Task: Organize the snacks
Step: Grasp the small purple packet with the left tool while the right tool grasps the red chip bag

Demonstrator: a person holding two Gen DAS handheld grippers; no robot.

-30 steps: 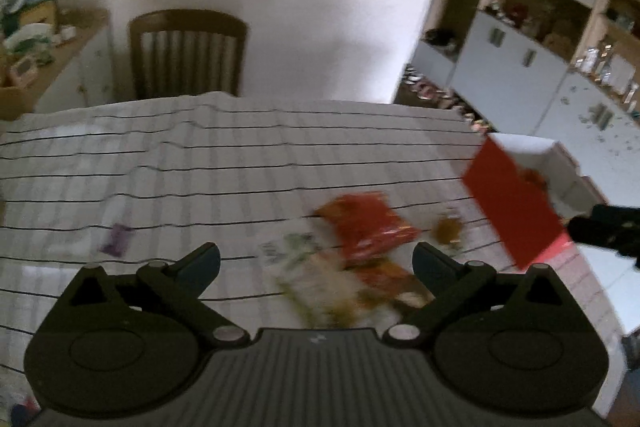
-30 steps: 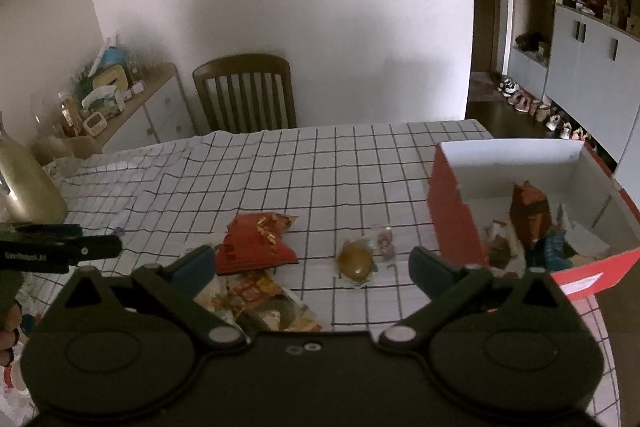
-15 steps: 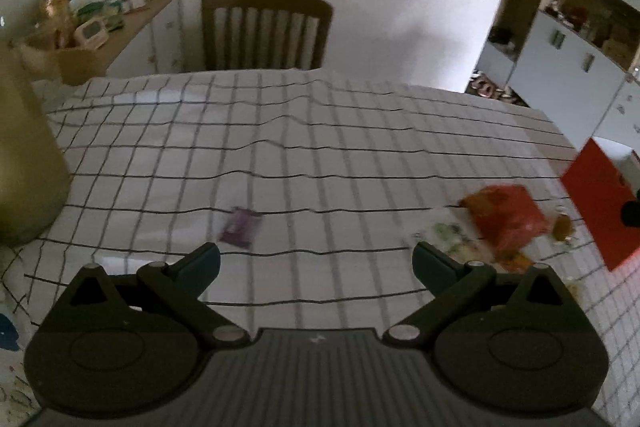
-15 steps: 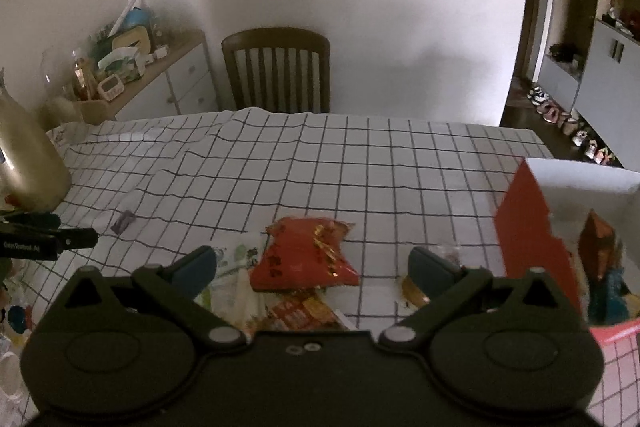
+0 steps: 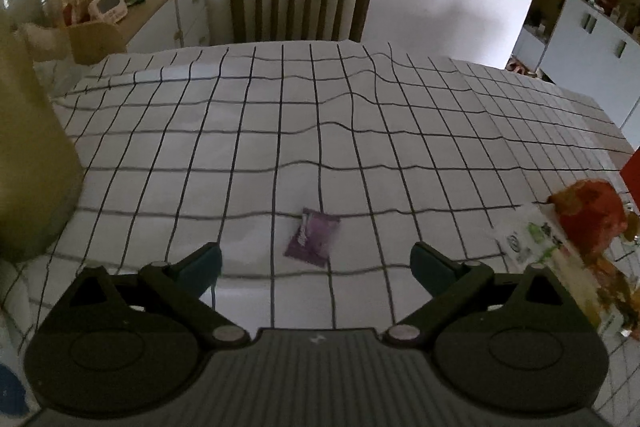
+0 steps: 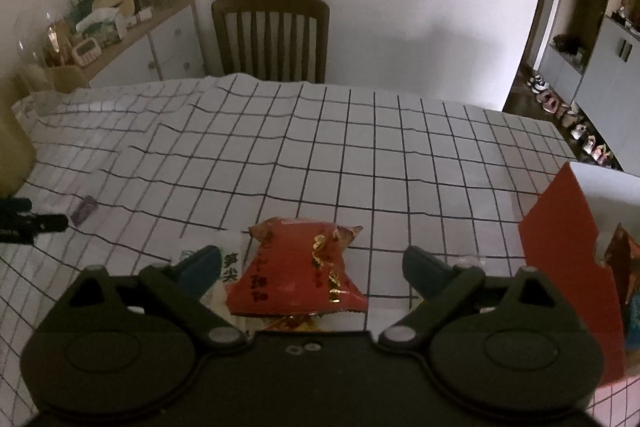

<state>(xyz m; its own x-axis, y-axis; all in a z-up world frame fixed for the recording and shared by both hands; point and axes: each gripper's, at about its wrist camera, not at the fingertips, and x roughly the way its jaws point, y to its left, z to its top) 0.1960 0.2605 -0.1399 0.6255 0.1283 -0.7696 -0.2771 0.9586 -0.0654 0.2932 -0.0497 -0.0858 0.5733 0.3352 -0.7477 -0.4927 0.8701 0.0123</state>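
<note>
purple packet (image 5: 313, 242) lengthwise away, left gripper (image 5: 316, 263) open

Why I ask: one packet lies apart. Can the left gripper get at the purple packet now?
Probably yes: the left gripper is open, and the purple packet lies flat on the tablecloth just ahead, nothing between.

A small snack packet (image 5: 313, 238) lay on the table (image 5: 360, 131), alone toward its left side, just ahead of the left gripper (image 5: 316, 261). Well to its right a snack bag (image 6: 298, 273) rested on top of other packets (image 5: 536, 241), between the fingers of the right gripper (image 6: 312, 265). Farther right stood an open box (image 6: 568, 247) with snacks inside. A chair (image 6: 270, 37) stood behind the table's far edge, with a sideboard (image 6: 160, 39) to its left.
</note>
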